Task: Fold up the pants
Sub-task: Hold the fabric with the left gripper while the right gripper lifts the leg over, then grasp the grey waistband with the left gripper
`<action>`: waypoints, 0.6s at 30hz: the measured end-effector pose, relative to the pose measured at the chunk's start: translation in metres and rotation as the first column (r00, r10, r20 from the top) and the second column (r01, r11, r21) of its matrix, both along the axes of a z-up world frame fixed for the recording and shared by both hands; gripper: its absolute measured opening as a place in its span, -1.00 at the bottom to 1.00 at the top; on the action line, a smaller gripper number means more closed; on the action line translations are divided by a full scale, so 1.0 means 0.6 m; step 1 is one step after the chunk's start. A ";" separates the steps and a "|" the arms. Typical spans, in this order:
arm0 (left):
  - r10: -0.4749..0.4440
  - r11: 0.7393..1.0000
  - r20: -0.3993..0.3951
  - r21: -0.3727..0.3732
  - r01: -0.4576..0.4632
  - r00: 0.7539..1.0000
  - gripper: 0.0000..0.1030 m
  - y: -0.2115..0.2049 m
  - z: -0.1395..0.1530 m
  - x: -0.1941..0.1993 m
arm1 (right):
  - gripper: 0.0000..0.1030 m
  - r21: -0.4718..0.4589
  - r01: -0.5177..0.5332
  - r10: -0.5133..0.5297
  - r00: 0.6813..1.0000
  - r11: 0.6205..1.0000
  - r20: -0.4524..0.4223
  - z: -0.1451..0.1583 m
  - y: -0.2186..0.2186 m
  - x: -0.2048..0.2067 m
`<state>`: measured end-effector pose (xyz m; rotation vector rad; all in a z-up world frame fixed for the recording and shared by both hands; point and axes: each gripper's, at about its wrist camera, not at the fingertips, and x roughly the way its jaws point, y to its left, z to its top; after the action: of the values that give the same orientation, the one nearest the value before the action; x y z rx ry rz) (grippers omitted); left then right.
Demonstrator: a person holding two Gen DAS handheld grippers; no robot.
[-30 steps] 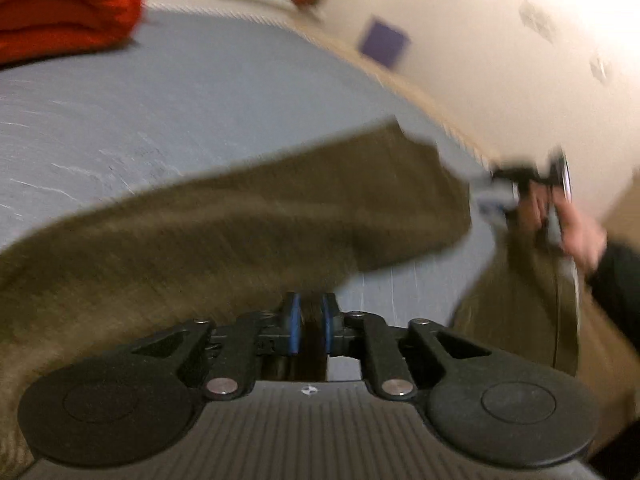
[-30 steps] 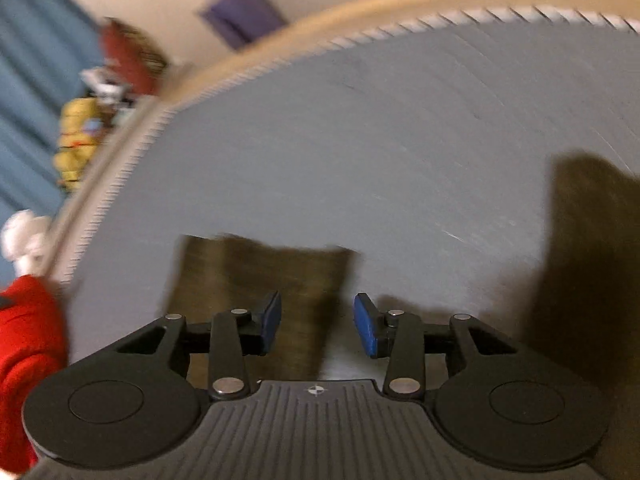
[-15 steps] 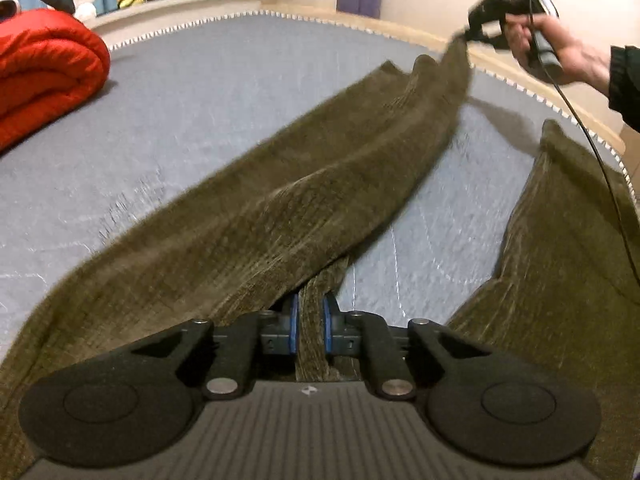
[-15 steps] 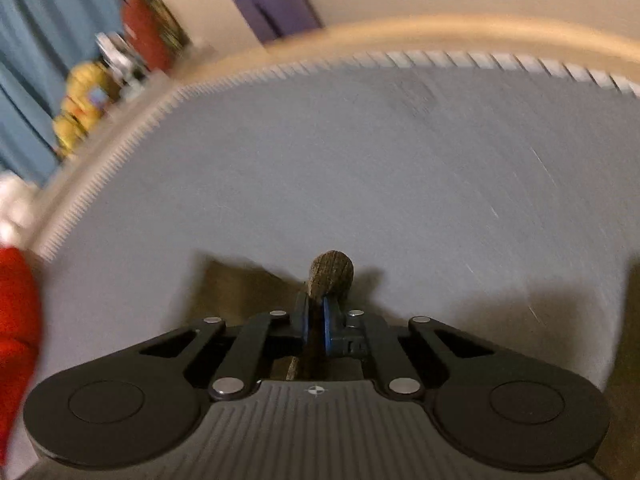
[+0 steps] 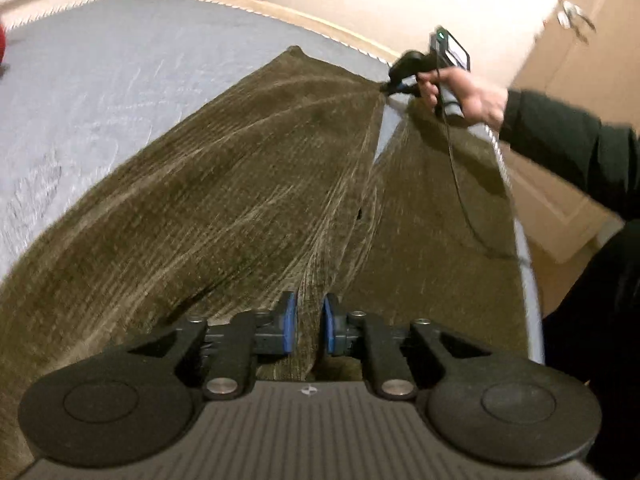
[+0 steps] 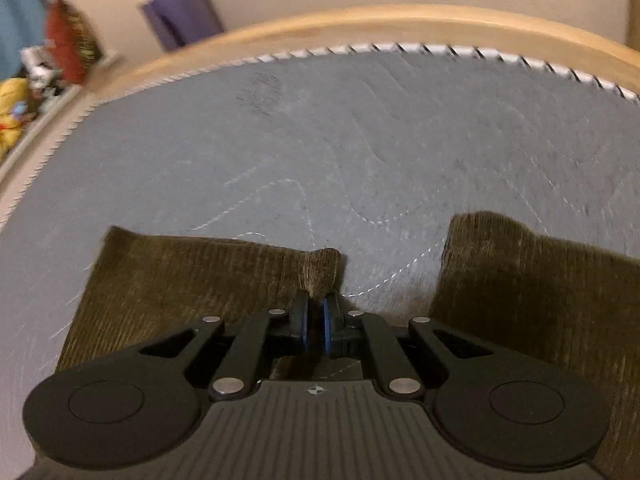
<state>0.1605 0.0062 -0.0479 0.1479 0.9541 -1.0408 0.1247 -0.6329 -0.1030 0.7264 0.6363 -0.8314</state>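
Note:
Olive-brown corduroy pants [image 5: 224, 184] lie spread on a grey bed [image 5: 100, 72]. My left gripper [image 5: 307, 322] is shut on a fold of the pants near the waist end. One leg stretches from it to my right gripper [image 5: 390, 88], held by a hand at the far end. In the right wrist view my right gripper [image 6: 315, 322] is shut on the corner of that leg's hem [image 6: 320, 264]. The other leg's hem [image 6: 540, 272] lies to its right, a strip of bed between them.
The bed has a white stitched edge and a wooden frame [image 6: 360, 24]. A purple box [image 6: 180, 20], toys [image 6: 12, 108] and a blue curtain are at the far side. A cupboard [image 5: 576, 48] stands to the right past the person's dark sleeve [image 5: 560, 136].
My right gripper closed on the leg hem, lifted it and carried it towards the other leg; the leg now lies lower and closer beside the other one. My left gripper stayed shut.

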 end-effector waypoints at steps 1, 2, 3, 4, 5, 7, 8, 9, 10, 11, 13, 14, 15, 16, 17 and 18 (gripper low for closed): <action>0.012 1.000 -0.019 -0.023 -0.012 1.000 -0.38 0.006 0.003 0.004 | -0.83 0.006 -0.006 0.006 1.000 1.000 0.002 0.004 -0.003 0.002; 0.025 0.998 -0.025 -0.048 -0.027 0.999 -0.24 0.013 0.012 0.007 | -0.76 0.015 0.001 -0.001 1.000 1.000 -0.004 0.010 -0.006 0.004; 0.044 0.996 -0.019 -0.081 -0.046 0.999 -0.21 0.026 0.022 0.004 | -0.68 0.009 0.020 -0.020 1.000 1.000 -0.001 0.021 -0.007 0.007; 0.069 0.992 -0.014 -0.105 -0.070 0.998 -0.21 0.038 0.030 0.009 | -0.64 -0.026 0.038 -0.038 0.999 0.999 0.004 0.035 -0.002 0.003; 0.107 0.986 -0.006 -0.127 -0.107 0.994 -0.21 0.055 0.043 0.013 | -0.58 -0.086 0.045 -0.044 0.999 0.995 0.009 0.052 0.005 0.004; 0.206 0.971 0.034 -0.134 -0.200 0.978 -0.21 0.099 0.072 0.020 | -0.32 -0.189 0.000 0.010 0.999 0.982 0.051 0.084 0.034 0.019; 0.261 0.960 0.064 -0.123 -0.252 0.963 -0.21 0.124 0.085 0.022 | -0.24 -0.219 -0.054 0.072 0.995 0.974 0.074 0.092 0.052 0.032; 0.326 0.943 0.093 -0.106 -0.316 0.941 -0.21 0.153 0.095 0.023 | -0.24 -0.240 -0.134 0.160 0.983 0.962 0.093 0.098 0.074 0.050; 0.394 0.918 0.115 -0.091 -0.386 0.912 -0.21 0.182 0.101 0.023 | -0.24 -0.253 -0.230 0.264 0.959 0.940 0.106 0.102 0.102 0.071; 0.463 0.886 0.127 -0.077 -0.457 0.877 -0.21 0.213 0.107 0.021 | -0.24 -0.263 -0.333 0.372 0.921 0.906 0.117 0.103 0.132 0.093; 0.579 0.814 0.136 -0.057 -0.577 0.804 -0.15 0.279 0.108 0.009 | -0.24 -0.289 -0.560 0.607 0.787 0.777 0.108 0.101 0.211 0.141; 0.646 0.761 0.148 -0.041 -0.648 0.749 -0.02 0.316 0.103 -0.002 | -0.23 -0.294 -0.640 0.688 0.720 0.710 0.096 0.098 0.243 0.159; 0.695 0.715 0.144 -0.028 -0.699 0.705 0.06 0.344 0.097 -0.012 | -0.23 -0.289 -0.730 0.776 0.626 0.620 0.083 0.093 0.285 0.180; 0.742 0.665 0.127 -0.015 -0.747 0.658 0.10 0.372 0.086 -0.020 | -0.23 -0.279 -0.795 0.838 0.541 0.538 0.074 0.089 0.321 0.194; 0.783 0.616 0.103 -0.003 -0.788 0.613 0.16 0.399 0.073 -0.029 | -0.22 -0.266 -0.858 0.896 0.440 0.440 0.064 0.079 0.363 0.212; 0.811 0.580 0.086 0.014 -0.814 0.579 0.27 0.420 0.060 -0.036 | -0.18 -0.263 -0.889 0.925 0.376 0.376 0.052 0.072 0.392 0.223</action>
<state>0.1386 0.2581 -0.0118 -0.2142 0.8387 -0.1313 0.2584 -0.3976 -0.0598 0.1551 0.6485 0.2586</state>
